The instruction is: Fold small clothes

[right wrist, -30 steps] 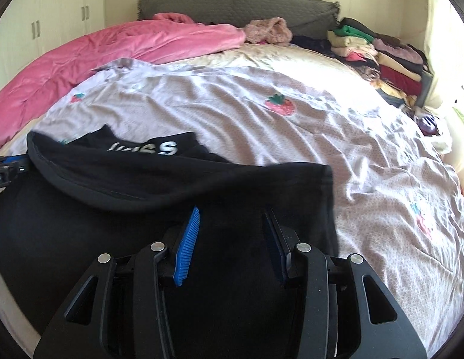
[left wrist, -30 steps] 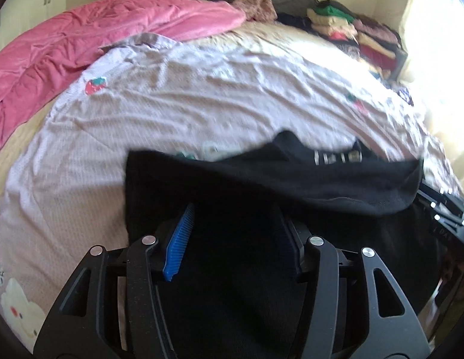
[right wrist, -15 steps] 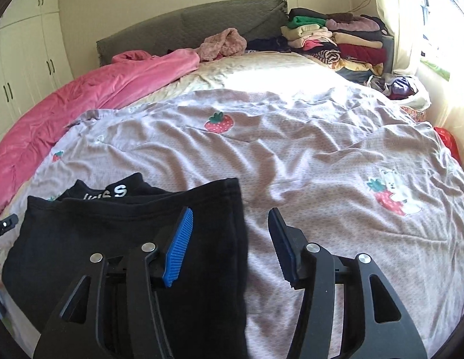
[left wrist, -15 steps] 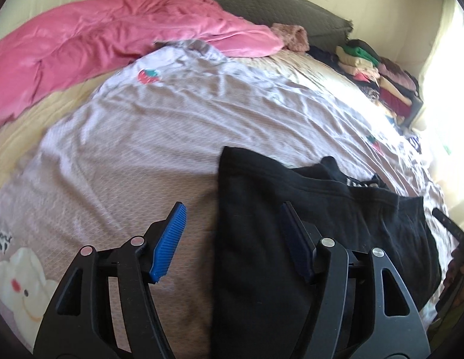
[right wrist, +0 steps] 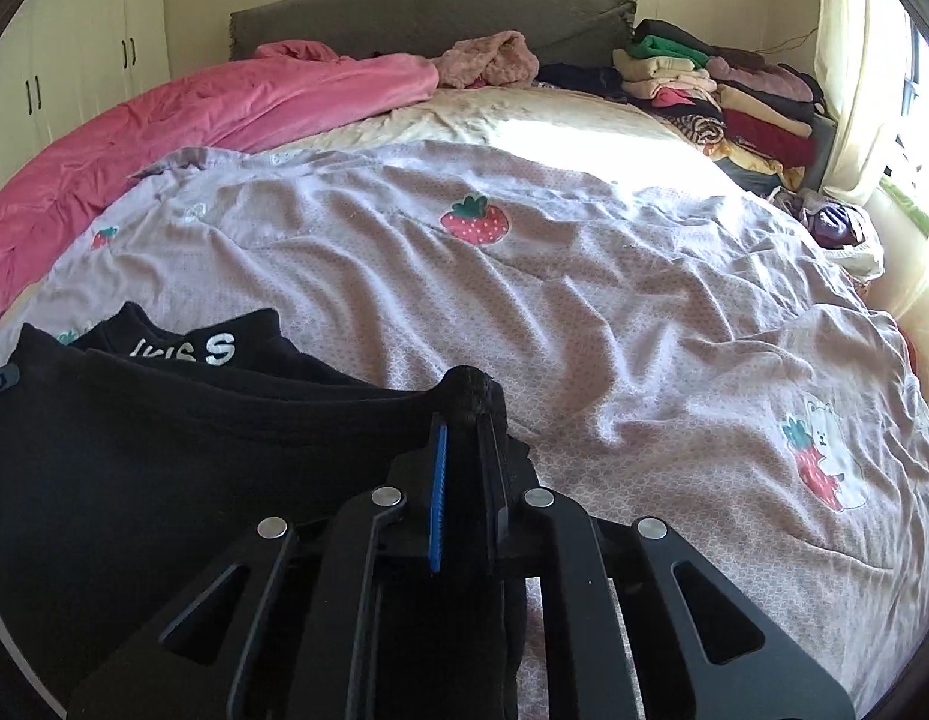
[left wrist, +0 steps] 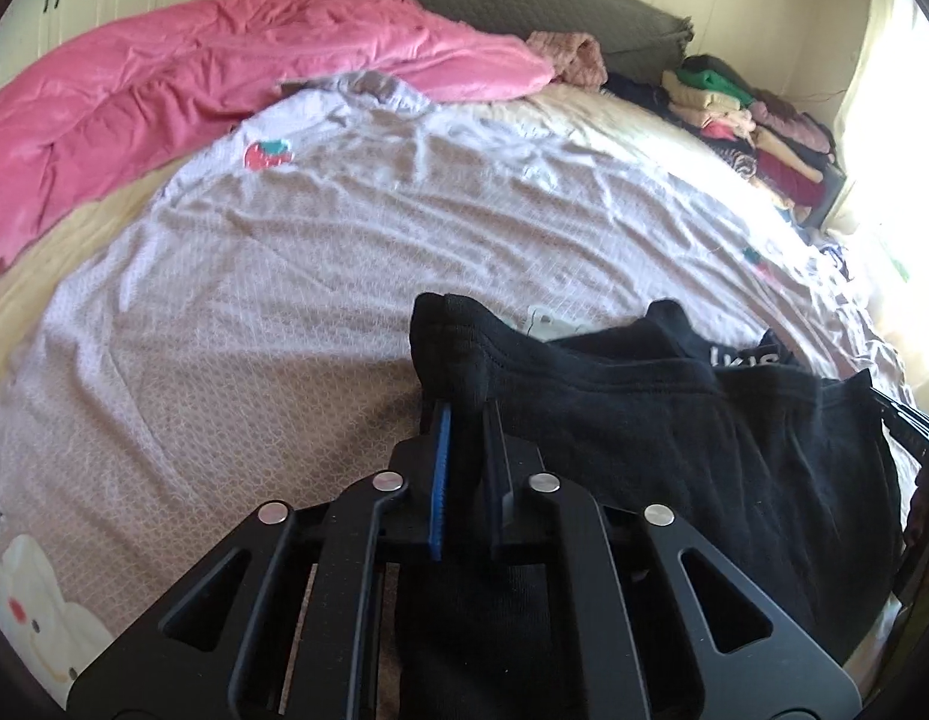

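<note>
Evidently each corner of the black shirt on the bedspread is pinched tight, one by the left gripper, one by the right gripper, likely ready to carry that edge over in a fold.

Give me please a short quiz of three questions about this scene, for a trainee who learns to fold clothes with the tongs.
1. True or false: both tongs are shut on the black garment.
2. Which corner does the left tongs pinch: A. left, B. right?
3. What fruit is printed on the lilac sheet?

Key: 1. True; the right tongs grips the opposite corner. 2. A. 3. Strawberry.
</note>
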The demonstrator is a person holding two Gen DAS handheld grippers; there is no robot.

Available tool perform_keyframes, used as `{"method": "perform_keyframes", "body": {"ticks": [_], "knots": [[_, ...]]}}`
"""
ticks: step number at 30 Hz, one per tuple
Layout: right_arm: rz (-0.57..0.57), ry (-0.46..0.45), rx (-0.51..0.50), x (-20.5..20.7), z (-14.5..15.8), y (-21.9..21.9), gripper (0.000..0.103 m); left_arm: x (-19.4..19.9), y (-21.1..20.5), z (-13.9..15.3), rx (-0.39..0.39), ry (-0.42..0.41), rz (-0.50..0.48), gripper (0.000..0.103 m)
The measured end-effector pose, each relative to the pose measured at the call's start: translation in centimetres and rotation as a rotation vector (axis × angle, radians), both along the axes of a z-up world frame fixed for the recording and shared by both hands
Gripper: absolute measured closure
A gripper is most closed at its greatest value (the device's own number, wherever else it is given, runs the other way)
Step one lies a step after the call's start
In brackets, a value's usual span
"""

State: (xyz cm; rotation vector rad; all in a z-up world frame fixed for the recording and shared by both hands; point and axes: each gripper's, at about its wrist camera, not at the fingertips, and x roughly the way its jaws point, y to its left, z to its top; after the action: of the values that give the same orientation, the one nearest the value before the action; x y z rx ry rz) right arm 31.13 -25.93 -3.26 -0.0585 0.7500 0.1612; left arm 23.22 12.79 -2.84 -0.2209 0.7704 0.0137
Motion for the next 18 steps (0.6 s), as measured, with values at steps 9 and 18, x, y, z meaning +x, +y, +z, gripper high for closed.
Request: {"method": "perform_keyframes", "body": {"ticks": [9, 18], "knots": [[-0.090, 0.004, 0.046, 1.0, 0.4, -2.6, 0.095, 0.9, 0.0, 1.6, 0.011, -0.052, 0.003, 0.100], [-0.119, 0.061, -0.020, 1.1, -1.3, -1.9, 0.079, 1.0, 0.9, -0.6, 0.032, 0.017, 0.035, 0.089]]}}
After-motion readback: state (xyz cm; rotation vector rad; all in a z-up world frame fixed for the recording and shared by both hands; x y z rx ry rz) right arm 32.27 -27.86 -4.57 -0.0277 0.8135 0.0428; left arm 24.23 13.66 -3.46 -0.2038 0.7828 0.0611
